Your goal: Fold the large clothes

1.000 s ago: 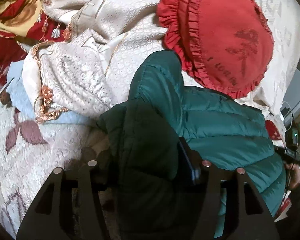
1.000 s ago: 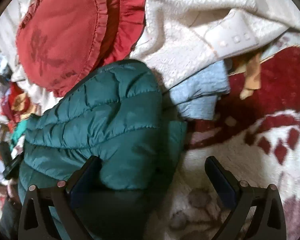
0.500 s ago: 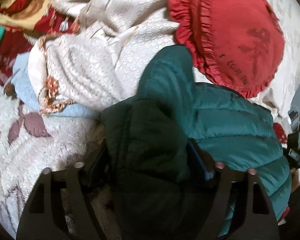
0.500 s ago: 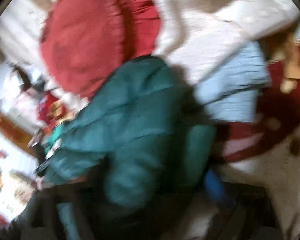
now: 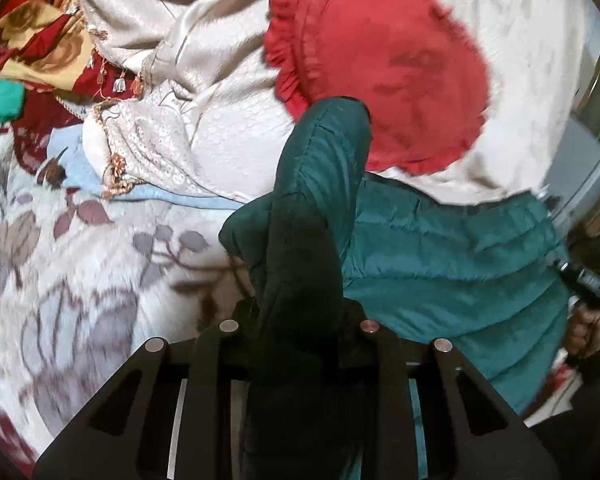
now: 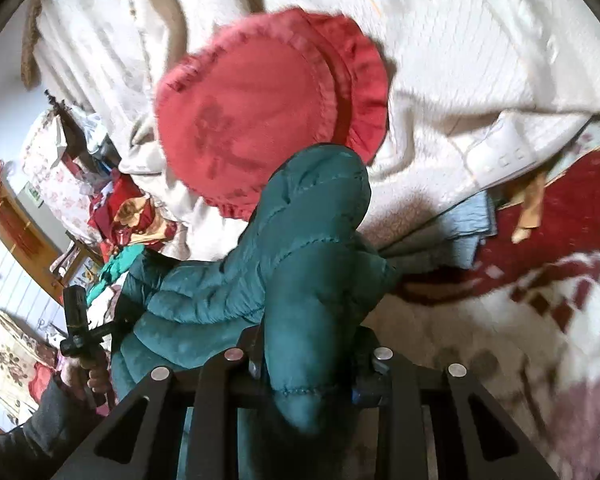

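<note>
Jacket [image 5: 452,272], a teal quilted puffer, fills the foreground of both wrist views; nearest the left camera, the left gripper [image 5: 298,320] has its jaws drawn in on a thick dark roll of the jacket's fabric, and nearest the right camera, the right gripper [image 6: 308,356] is likewise closed on a padded fold that bulges out between its fingers; beyond the grips the body of the garment lies across a floral blanket [image 5: 80,272], with one quilted end reaching up to touch the rim of a red ruffled cushion [image 5: 384,80]; farther off is a cream bedspread [image 5: 220,128], with a pale blue cloth [image 6: 456,232] tucked at its edge.

It looks light but bulky, soft and springy; the padding will likely puff back open unless pressed flat, and the smooth shell is probably slippery, so a shallow pinch may slide off; a deep bite over a seam or hem, where the quilting is stitched and thinner, should hold better than the middle of a puffed panel; folding along the stitched channels seems easiest.
</note>
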